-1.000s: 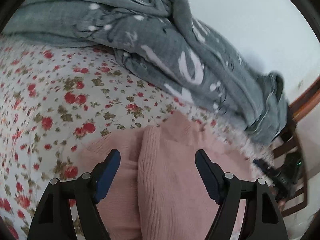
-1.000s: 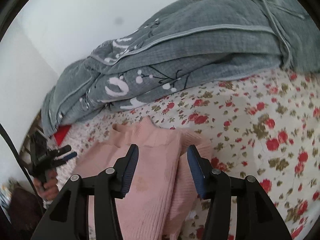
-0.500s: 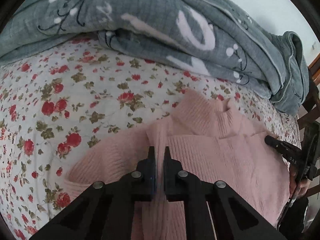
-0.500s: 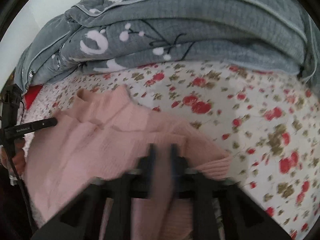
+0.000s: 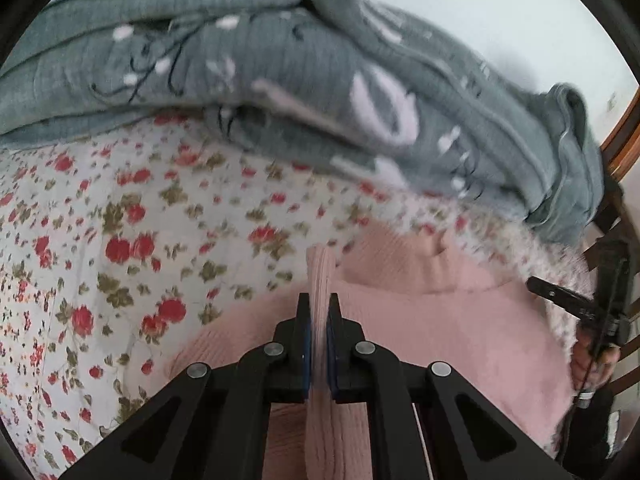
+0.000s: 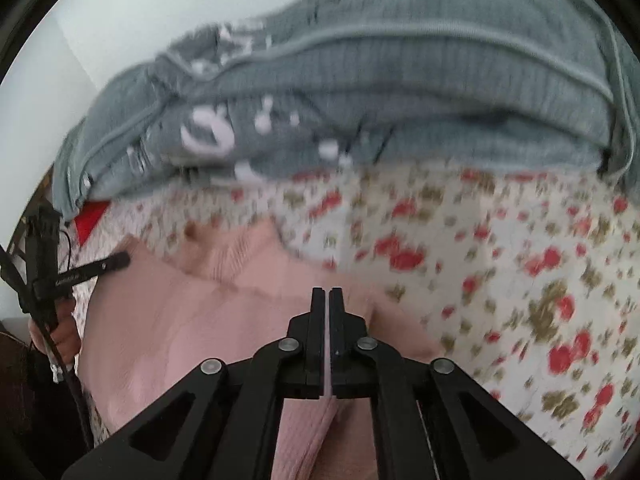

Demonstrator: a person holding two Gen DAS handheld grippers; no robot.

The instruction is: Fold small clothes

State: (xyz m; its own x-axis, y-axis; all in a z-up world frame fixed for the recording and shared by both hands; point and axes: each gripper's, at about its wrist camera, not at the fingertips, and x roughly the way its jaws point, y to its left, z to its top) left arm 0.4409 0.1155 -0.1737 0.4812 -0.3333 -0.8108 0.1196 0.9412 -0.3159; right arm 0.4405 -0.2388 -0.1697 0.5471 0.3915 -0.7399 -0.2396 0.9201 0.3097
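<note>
A pink knitted sweater [image 5: 440, 320] lies on the flowered bed sheet [image 5: 120, 220]. My left gripper [image 5: 318, 300] is shut on a raised fold of the sweater, which sticks up between the fingers. In the right wrist view the same sweater [image 6: 180, 320] lies below my right gripper [image 6: 328, 294], which is shut on a thin pink layer of it. The other gripper shows at the far side of each view, as the right one [image 5: 560, 296] and the left one [image 6: 80, 272].
A folded grey quilt [image 5: 320, 80] with white marks lies along the back of the bed, also in the right wrist view [image 6: 360, 80]. A wooden chair or bed frame [image 5: 624, 128] stands at the right. A red item [image 6: 90, 220] lies under the quilt's left end.
Both grippers went from wide open over the sweater to shut on its fabric. The views have since tilted up and the pinched fold has risen.
</note>
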